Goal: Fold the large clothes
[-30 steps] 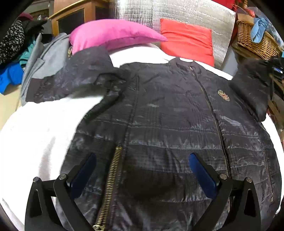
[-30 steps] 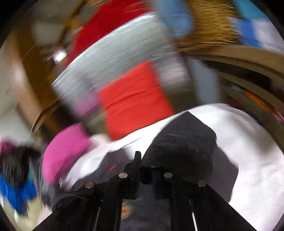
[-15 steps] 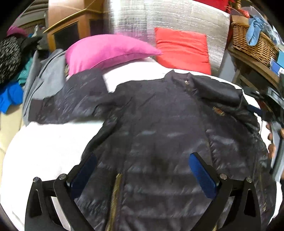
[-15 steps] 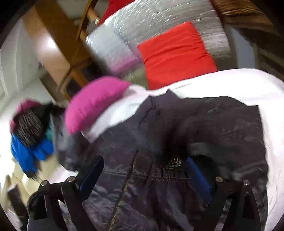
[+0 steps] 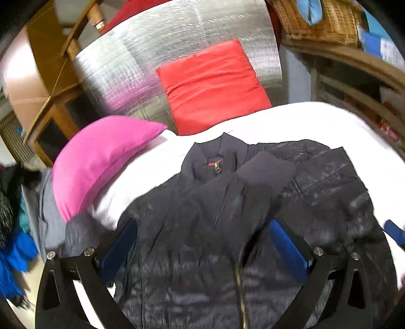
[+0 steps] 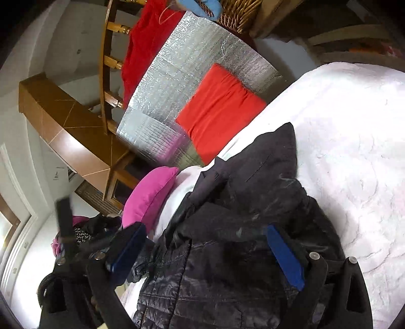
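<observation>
White bedding is carrying a puffy, slippery-looking jacket; both grippers are hovering agape, probably best gripping sleeve cuffs.

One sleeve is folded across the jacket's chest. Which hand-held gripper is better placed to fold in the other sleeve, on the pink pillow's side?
Probably the left hand-held gripper: open and empty, it hangs over the jacket on the side nearer the pink pillow.

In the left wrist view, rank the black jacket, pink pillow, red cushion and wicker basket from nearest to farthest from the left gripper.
1. Black jacket, directly below the left gripper.
2. Pink pillow, left.
3. Red cushion, behind centre.
4. Wicker basket, top right.
</observation>
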Demonstrator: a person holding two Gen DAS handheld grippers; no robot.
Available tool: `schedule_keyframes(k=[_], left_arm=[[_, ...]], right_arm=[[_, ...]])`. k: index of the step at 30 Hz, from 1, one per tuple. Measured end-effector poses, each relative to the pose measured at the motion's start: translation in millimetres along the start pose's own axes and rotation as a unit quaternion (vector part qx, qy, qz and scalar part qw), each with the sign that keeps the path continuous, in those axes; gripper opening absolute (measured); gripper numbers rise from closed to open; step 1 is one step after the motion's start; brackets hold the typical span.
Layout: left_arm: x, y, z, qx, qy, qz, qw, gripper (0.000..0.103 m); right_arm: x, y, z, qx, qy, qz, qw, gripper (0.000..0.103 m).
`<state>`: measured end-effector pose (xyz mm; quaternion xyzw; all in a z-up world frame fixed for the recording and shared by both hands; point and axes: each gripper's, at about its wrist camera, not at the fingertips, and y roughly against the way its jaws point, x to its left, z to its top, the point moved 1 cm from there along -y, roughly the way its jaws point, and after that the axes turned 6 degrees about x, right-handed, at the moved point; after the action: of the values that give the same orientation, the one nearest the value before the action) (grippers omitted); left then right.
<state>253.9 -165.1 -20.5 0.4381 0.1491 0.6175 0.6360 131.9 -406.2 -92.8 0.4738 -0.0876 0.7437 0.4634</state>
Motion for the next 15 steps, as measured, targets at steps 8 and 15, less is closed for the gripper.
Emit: schedule_keyframes(k=[8,15], left_arm=[[-62,-52,26,0.047,-0.089,0.026,0.9946,0.103],[-66,-93,28,0.078,-0.095,0.052,0.9910,0.068]], right_arm=[[-19,3,3,-0.015,-0.025,-0.013,0.999,0.098],[-19,3,5,-0.015,-0.026,-0.002,1.000,0.098]])
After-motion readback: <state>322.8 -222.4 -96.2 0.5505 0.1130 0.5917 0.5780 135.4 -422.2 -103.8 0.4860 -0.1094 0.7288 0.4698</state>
